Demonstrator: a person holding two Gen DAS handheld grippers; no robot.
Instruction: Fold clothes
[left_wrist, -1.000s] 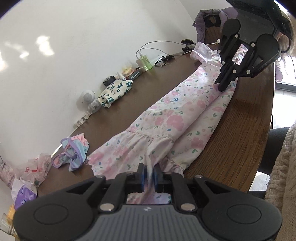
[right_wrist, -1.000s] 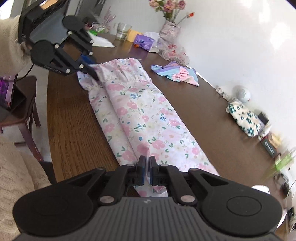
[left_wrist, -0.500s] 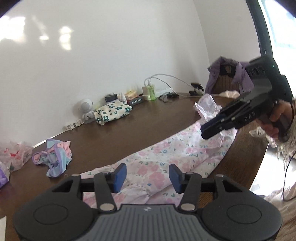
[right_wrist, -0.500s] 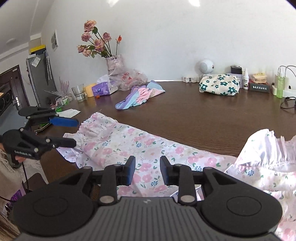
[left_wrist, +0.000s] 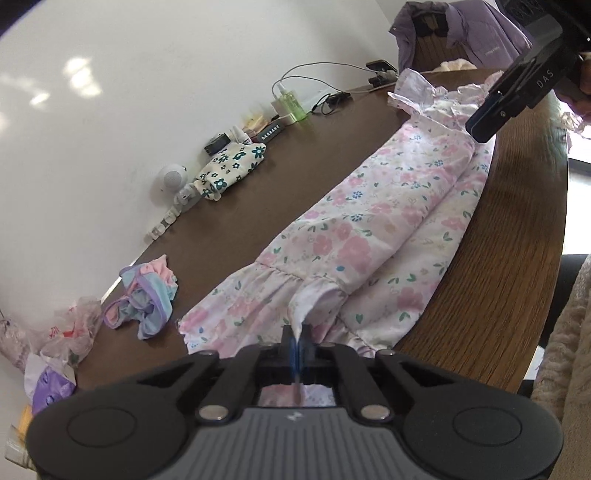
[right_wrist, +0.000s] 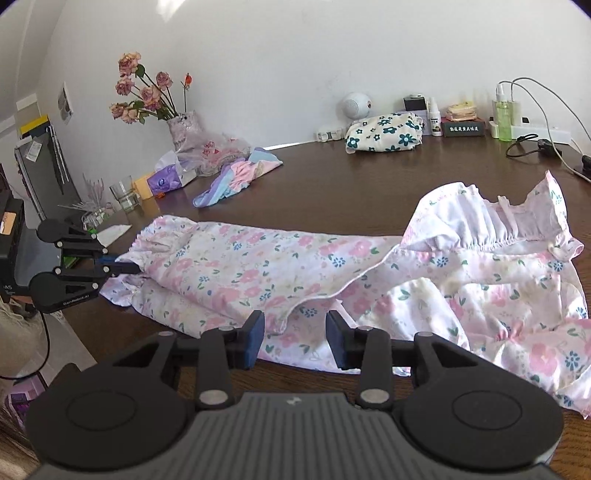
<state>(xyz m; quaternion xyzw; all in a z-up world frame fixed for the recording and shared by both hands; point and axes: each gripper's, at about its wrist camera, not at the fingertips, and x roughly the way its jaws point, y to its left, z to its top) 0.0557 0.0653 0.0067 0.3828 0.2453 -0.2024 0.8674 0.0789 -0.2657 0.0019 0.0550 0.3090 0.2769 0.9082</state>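
Note:
A white dress (left_wrist: 369, 229) with pink flowers lies lengthwise on the brown wooden table (left_wrist: 498, 277), one long side folded over the middle. My left gripper (left_wrist: 297, 336) is shut on the ruffled hem, which it pinches into a raised ridge. In the right wrist view the dress (right_wrist: 258, 273) stretches across the table (right_wrist: 369, 184), and the left gripper (right_wrist: 127, 267) grips the hem at the far left. My right gripper (right_wrist: 295, 339) is open just above the folded edge near the gathered bodice, holding nothing. From the left wrist view the right gripper (left_wrist: 480, 129) hovers over the bodice end.
A pastel striped garment (right_wrist: 240, 173) and a folded floral cloth (right_wrist: 384, 133) lie by the wall. A vase of dried roses (right_wrist: 181, 125), a glass (right_wrist: 125, 192), bottles and cables (left_wrist: 291, 103) line the back. A purple jacket (left_wrist: 461, 33) hangs on a chair. The table's edge curves close by.
One second ago both grippers were shut on the dress; half a second ago both were open and raised. Now the left is shut on the hem again and the right has opened wider.

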